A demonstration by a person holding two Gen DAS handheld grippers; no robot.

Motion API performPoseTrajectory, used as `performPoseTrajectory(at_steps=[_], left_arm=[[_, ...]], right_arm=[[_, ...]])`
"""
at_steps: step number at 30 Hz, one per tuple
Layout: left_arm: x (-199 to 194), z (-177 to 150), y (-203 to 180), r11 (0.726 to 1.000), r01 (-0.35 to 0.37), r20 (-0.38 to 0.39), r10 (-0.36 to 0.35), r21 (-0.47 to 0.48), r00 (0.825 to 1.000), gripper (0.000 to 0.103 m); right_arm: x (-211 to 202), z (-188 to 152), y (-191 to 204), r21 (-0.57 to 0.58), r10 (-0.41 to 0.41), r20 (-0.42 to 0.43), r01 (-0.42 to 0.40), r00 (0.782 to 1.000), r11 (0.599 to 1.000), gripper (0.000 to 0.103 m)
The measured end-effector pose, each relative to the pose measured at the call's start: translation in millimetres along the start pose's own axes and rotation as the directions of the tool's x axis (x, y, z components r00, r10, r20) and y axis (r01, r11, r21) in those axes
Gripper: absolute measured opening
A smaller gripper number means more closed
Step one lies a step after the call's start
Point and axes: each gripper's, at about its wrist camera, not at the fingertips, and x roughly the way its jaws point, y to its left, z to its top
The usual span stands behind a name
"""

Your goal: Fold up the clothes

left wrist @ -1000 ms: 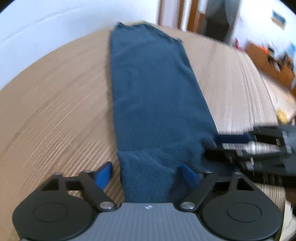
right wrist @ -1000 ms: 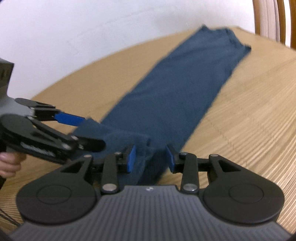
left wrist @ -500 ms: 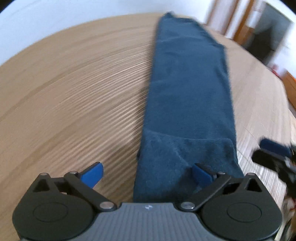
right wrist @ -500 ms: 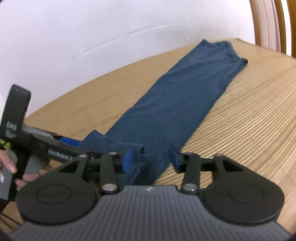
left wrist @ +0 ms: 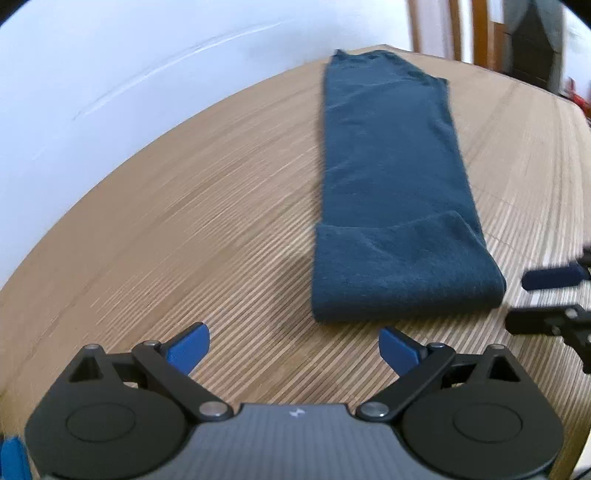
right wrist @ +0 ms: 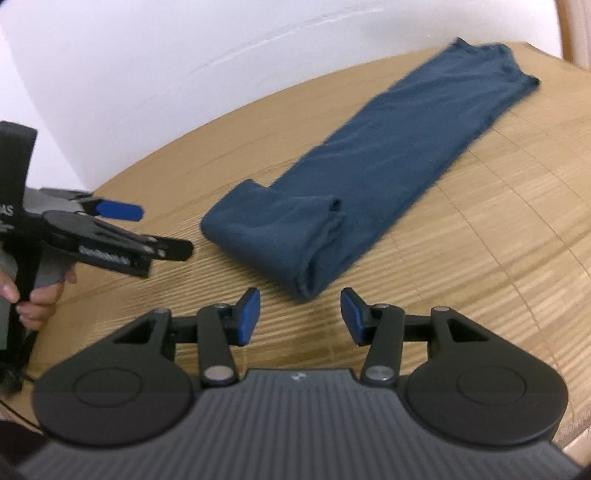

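A long dark blue garment lies flat as a narrow strip on the wooden table, its near end folded over once onto itself. In the right wrist view the same blue garment shows that doubled near end as a thick roll. My left gripper is open, just short of the folded end, holding nothing. My right gripper is open too, its blue pads straddling empty table just before the fold's corner. The left gripper also appears at the left of the right wrist view, a hand on its handle.
A white wall runs behind the table's far edge. Wooden chair backs or door frames stand at the back right. The right gripper's tip reaches in from the right edge of the left wrist view.
Both grippers have let go of the garment's near end and pulled back from it. The end now rests folded over the strip. The right gripper's jaws have widened.
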Motion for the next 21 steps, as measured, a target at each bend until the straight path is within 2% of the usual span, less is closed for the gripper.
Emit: performPoseTrajectory(at_steps=[3, 7, 12, 19, 21], left_arm=[[10.0, -0.8, 1.4, 0.998, 0.05, 0.019, -0.051, 0.031, 0.999, 0.1], [29.4, -1.8, 8.3, 0.988, 0.14, 0.018, -0.142, 0.065, 0.99, 0.1], [45.1, -2.8, 9.2, 0.962, 0.245, 0.029, -0.25, 0.12, 0.968, 0.084], [57.5, 0.9, 12.8, 0.925, 0.359, 0.058, -0.368, 0.124, 0.928, 0.076], [55.7, 2.1, 10.5, 0.911, 0.381, 0.065, -0.395, 0.158, 0.916, 0.061]], right_arm=[[9.7, 0.9, 9.7, -0.062, -0.057, -0.026, 0.055, 0.998, 0.997, 0.051], [20.2, -5.3, 19.8, -0.126, -0.091, -0.025, 0.088, 0.995, 0.988, 0.051], [28.8, -9.3, 29.1, -0.159, -0.144, 0.022, 0.145, 0.989, 0.976, 0.051], [36.4, -9.4, 35.1, -0.181, -0.201, 0.052, 0.207, 0.978, 0.961, 0.052], [37.2, -7.6, 35.0, -0.171, -0.196, 0.051, 0.201, 0.979, 0.964, 0.051]])
